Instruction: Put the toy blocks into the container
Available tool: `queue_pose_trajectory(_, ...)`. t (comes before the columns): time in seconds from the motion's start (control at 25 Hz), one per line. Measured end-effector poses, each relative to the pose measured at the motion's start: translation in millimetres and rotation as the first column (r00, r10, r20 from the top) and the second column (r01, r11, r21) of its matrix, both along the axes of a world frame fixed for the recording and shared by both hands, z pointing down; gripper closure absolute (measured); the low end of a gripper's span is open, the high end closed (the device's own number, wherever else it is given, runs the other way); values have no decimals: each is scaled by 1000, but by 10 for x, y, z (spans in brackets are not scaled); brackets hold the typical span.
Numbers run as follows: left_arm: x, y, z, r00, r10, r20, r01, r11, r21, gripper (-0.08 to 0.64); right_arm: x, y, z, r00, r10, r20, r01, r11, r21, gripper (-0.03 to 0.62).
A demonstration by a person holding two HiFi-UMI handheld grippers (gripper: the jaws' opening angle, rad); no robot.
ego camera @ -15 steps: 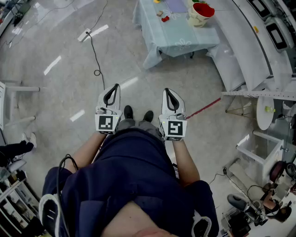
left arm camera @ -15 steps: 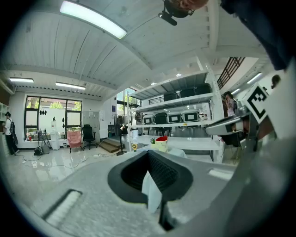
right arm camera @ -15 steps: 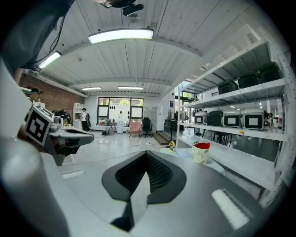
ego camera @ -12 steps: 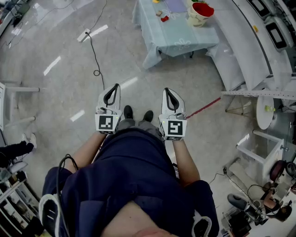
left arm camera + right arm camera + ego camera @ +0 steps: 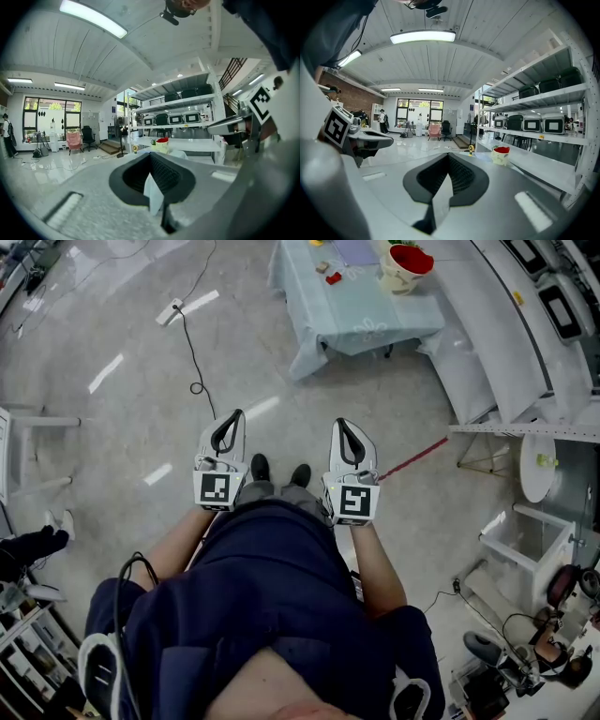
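Both grippers are held side by side in front of my body, far short of the table. My left gripper [image 5: 235, 415] is shut with nothing in it; its jaws [image 5: 151, 155] meet in its own view. My right gripper [image 5: 338, 422] is also shut and empty, its jaws [image 5: 449, 156] closed together. Far ahead stands a table [image 5: 361, 310] under a pale blue cloth. On it sits a cream container [image 5: 405, 268] with a red inside, also seen as the container [image 5: 501, 155] in the right gripper view. Small toy blocks [image 5: 333, 278] lie on the cloth to its left.
A power strip [image 5: 172, 310] and its black cable lie on the shiny floor at the left. Long white shelves [image 5: 525, 324] run along the right side. A red line [image 5: 412, 460] marks the floor. Another person's leg [image 5: 28, 545] shows at the far left.
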State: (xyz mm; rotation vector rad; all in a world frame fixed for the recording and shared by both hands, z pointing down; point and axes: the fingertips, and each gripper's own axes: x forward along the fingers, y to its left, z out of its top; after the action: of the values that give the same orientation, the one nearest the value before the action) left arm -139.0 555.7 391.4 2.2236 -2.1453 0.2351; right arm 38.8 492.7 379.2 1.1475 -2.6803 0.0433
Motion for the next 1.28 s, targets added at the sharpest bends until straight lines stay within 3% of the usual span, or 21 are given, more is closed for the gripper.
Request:
queue_pose_trajectory(0.12,19,6,55,1000,10,2,-10,999,-38,558,-7,0,-4,1000,-4,11,4,1000,-6,594)
queue_pose_trajectory(0.28,42,1,23,1000,15,-14,-15,1000,-11,557,-16,32,40,1000,-15,8,15,999,-30,594)
queue_pose_trajectory(0.64,12,25,78,999,34,2,-34,997,-65,551,-12,19,2,1000,-11,23,12,999,-49,594)
queue_pose_trajectory(0.88,7,21,65,999,36,-9,-37,997,-61,463,31,34,28,1000,-9,19,10,999,-51,594)
queue_pose_trajectory(1.04,18,-32,-42,999,33,-29,-33,999,-5,380,80,29,41,1000,-6,14,7,998,-56,594)
queue_pose_trajectory(1.28,-7,-86,-132,999,26,-34,-25,1000,13,291,145,-4,52,1000,-7,3,7,998,-58,594)
